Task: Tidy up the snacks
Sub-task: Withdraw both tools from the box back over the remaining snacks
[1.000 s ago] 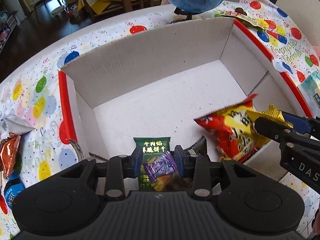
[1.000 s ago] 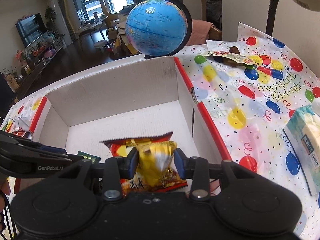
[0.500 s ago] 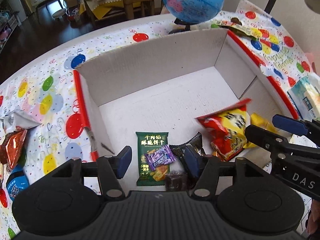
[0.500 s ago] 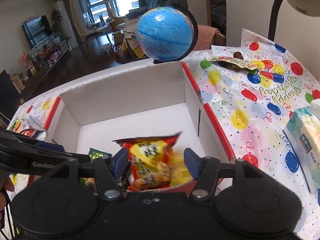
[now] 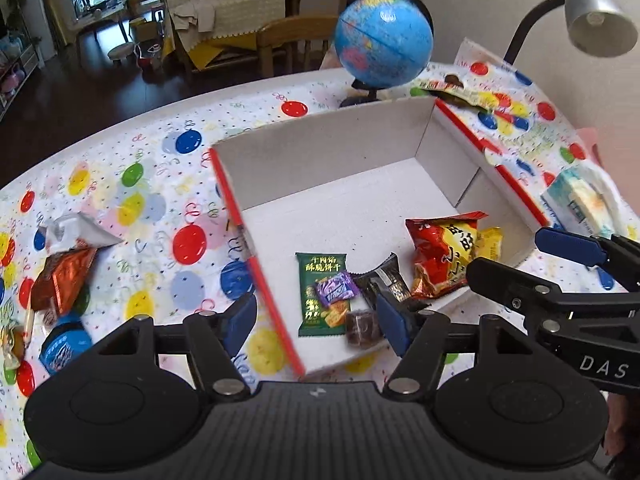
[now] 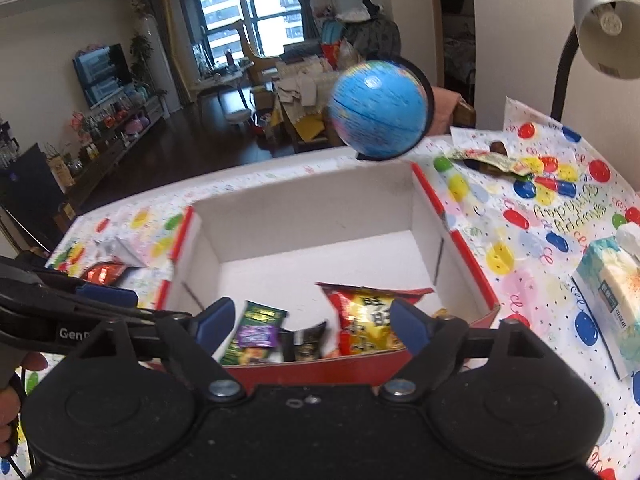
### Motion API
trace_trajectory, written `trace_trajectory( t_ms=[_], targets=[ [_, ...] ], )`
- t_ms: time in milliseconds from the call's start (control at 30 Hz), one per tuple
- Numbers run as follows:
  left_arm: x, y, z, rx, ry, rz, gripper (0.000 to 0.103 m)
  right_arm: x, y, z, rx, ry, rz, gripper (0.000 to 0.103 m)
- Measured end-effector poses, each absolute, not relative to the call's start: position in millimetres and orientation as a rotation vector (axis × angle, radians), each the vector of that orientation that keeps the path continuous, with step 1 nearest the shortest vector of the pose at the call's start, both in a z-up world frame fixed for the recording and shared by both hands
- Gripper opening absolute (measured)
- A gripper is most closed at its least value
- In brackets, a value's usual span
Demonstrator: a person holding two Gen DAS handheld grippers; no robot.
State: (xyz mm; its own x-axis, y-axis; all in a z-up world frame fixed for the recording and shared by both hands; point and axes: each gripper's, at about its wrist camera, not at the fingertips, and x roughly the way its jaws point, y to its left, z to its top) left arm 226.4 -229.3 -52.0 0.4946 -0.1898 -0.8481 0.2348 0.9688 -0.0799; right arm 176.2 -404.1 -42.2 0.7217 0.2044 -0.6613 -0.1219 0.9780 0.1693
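Both grippers have let go since a second ago: left gripper (image 5: pixel 318 316) fingers spread, empty; right gripper (image 6: pixel 308 322) fingers spread, empty. Green pack (image 5: pixel 323 294) with purple candy (image 5: pixel 336 289) on it now lies on the box (image 5: pixel 320 148) floor at the near edge; red chip bag (image 5: pixel 442 258) dropped beside it, black packet (image 5: pixel 386 280) between. Only the left view shows the orange bag (image 5: pixel 64 280) and blue cup (image 5: pixel 62 348) out on the counter (image 5: pixel 152 216); right view shows the tissue pack (image 6: pixel 612 284).

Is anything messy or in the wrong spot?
Yes. Several snacks sit outside the white box: an orange packet and blue packet at its left, and an opened wrapper behind it by the globe.
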Motion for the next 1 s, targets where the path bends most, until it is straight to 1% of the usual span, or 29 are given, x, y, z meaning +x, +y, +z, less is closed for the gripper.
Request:
trace_trajectory(
  t_ms=[33,367,600,700,767,800,833,1000],
  targets=[
    [222,-223,-49,0.035,1.015,-0.258,0.066,173,-400,-39,0.118,0.737,0.188,0.088],
    [179,-159,-19,-0.022,0.955,-0.229,0.066,139,-349,-13,0.125,0.693,0.252,0.09],
    [155,-112,-11,-0.046,0.937,-0.195,0.066,123,-302,-5,0.113,0.685,0.304,0.09],
    [146,-90,-10,-0.052,0.925,-0.179,0.066,118,-281,-3,0.105,0.685,0.315,0.092],
    [139,-73,-11,-0.063,0.917,-0.165,0.07,116,-268,-3,0.1,0.683,0.323,0.096],
    [137,-64,-12,-0.075,0.918,-0.162,0.077,113,-263,-3,0.097,0.68,0.326,0.099],
    [135,-55,-13,-0.09,0.919,-0.156,0.08,111,-256,-4,0.093,0.677,0.331,0.099],
    [124,-11,-18,-0.126,0.925,-0.106,0.081,103,-219,-8,0.066,0.689,0.359,0.099]
  ],
)
